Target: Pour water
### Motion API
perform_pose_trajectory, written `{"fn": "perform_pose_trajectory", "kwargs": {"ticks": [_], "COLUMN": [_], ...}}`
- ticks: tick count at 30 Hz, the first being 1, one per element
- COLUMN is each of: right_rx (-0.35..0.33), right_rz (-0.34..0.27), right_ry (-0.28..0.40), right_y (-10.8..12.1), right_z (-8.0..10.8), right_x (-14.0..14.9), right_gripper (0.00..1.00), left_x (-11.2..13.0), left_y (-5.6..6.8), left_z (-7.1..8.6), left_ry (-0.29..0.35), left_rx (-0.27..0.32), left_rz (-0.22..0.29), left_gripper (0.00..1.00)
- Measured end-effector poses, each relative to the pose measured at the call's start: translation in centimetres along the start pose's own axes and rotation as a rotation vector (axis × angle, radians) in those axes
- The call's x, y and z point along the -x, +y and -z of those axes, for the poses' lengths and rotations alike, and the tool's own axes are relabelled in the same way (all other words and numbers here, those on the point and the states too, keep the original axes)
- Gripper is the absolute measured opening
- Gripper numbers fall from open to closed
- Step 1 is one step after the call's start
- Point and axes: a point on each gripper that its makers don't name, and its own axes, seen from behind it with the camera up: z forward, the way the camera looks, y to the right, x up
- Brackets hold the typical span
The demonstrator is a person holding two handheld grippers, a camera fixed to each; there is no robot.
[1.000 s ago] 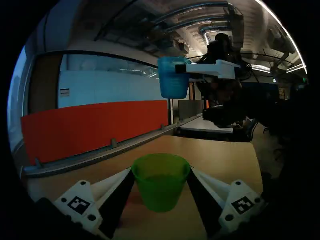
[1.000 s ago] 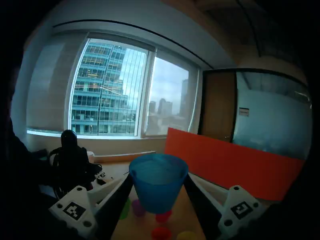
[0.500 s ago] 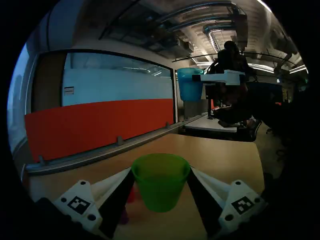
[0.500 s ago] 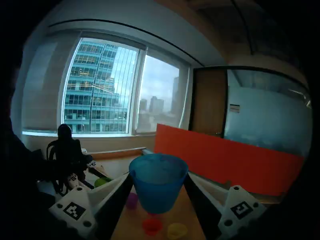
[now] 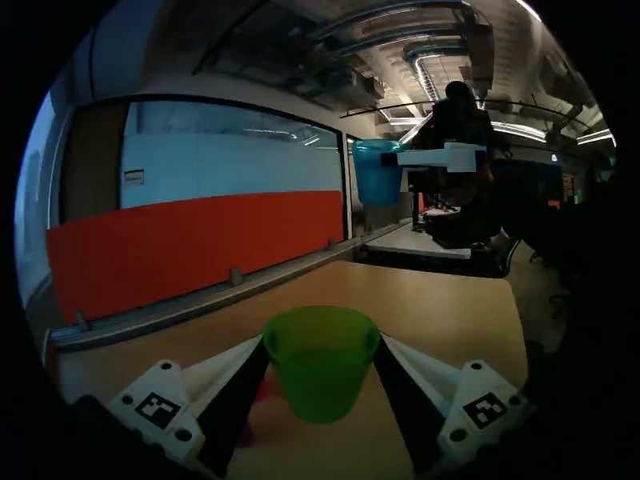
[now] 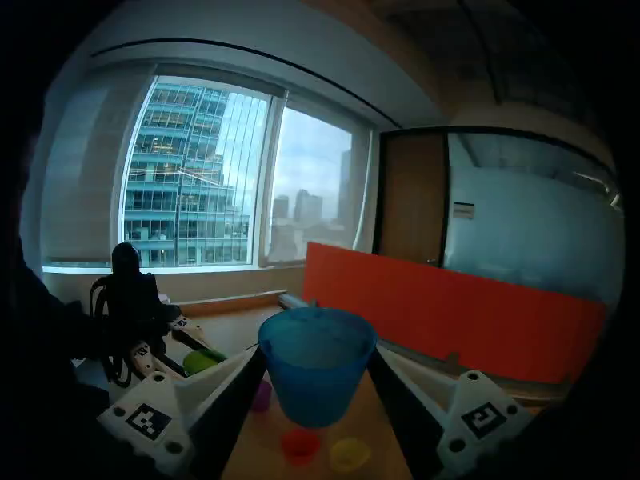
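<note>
My left gripper (image 5: 322,376) is shut on a green cup (image 5: 322,362), held upright just above the wooden table (image 5: 432,308). In the left gripper view the right gripper (image 5: 376,160) hangs high at the far end, shut on a blue cup (image 5: 377,170). The right gripper view has that blue cup (image 6: 317,374) upright between its own fingers, my right gripper (image 6: 317,384) shut on it. Far off at lower left there, the left gripper (image 6: 192,348) holds the green cup (image 6: 200,362) low over the table.
An orange partition (image 5: 192,244) runs along the table's far side, with a rail at its foot. Small coloured cups lie on the table: red (image 6: 301,444), yellow (image 6: 350,454) and purple (image 6: 261,395). Large windows (image 6: 200,184) fill the wall behind.
The right gripper with the blue cup moved away from the left gripper, to the right and slightly lower in its view. The green cup stayed held in place.
</note>
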Motion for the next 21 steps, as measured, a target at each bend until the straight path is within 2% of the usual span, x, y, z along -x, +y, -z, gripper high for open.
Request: {"fn": "perform_pose_trajectory", "kwargs": {"ticks": [12,21], "right_rx": [-0.029,-0.022], "right_rz": [0.002,0.016], "right_ry": [-0.097,-0.139], "right_y": [-0.6,-0.1], "right_z": [0.6,0.3], "right_x": [4.8,7.7], "right_gripper": [0.90,0.90], "left_x": [1.5,3.6], "left_y": [0.5,0.9], "left_z": [-0.3,-0.6], "left_ry": [-0.062,-0.127], "left_rx": [0.028,0.046], "left_rz": [-0.017,-0.030], "left_gripper": [0.87,0.87]}}
